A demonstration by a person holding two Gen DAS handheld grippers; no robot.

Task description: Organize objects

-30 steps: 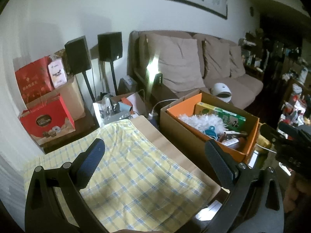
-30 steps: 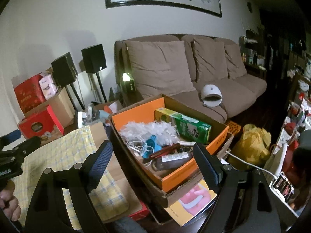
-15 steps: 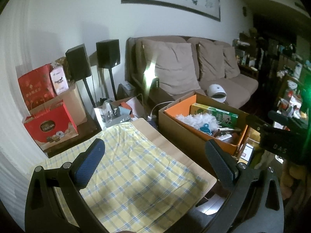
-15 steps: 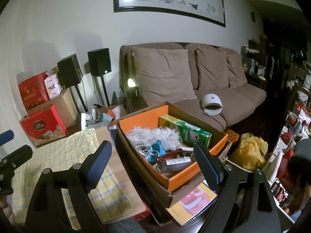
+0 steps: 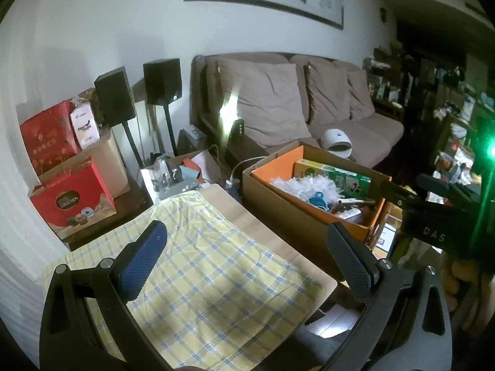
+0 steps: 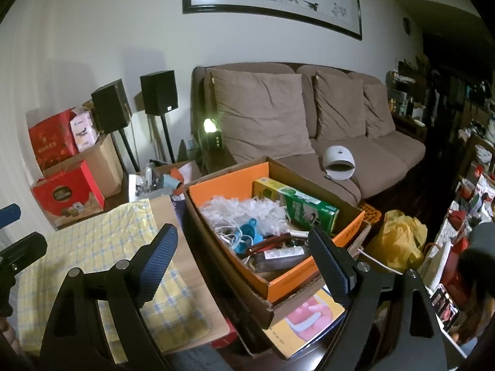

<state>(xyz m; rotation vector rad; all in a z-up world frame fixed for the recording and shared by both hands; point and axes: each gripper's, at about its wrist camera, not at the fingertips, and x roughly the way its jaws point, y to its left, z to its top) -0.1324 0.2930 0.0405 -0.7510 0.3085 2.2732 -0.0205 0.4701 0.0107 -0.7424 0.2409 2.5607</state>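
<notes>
A cardboard box (image 6: 229, 179) with an orange lining holds a green carton (image 6: 297, 207), a white fluffy duster (image 6: 244, 210), a blue plastic piece (image 6: 247, 241), a brown bottle (image 6: 278, 256) and cords. My right gripper (image 6: 244, 253) hovers open above the box's near end, nothing between its fingers. Left of the box lies a yellow plaid cloth (image 5: 201, 262) on a wooden board (image 5: 247, 213). My left gripper (image 5: 247, 256) hangs open over the cloth, holding nothing. In the left wrist view the box (image 5: 272, 170) is at the right, with the right gripper's body (image 5: 433, 213) beyond it.
A brown sofa (image 6: 340, 142) with cushions stands behind, a white domed device (image 6: 338, 157) on its seat. Two black speakers (image 6: 159, 95) and red gift boxes (image 6: 65, 194) stand at the left wall. A yellow bag (image 6: 399, 238) and cluttered shelves fill the right.
The left gripper has drawn back and up a little, so the box looks farther off and more of the right gripper shows. Both grippers stay open with nothing in them.
</notes>
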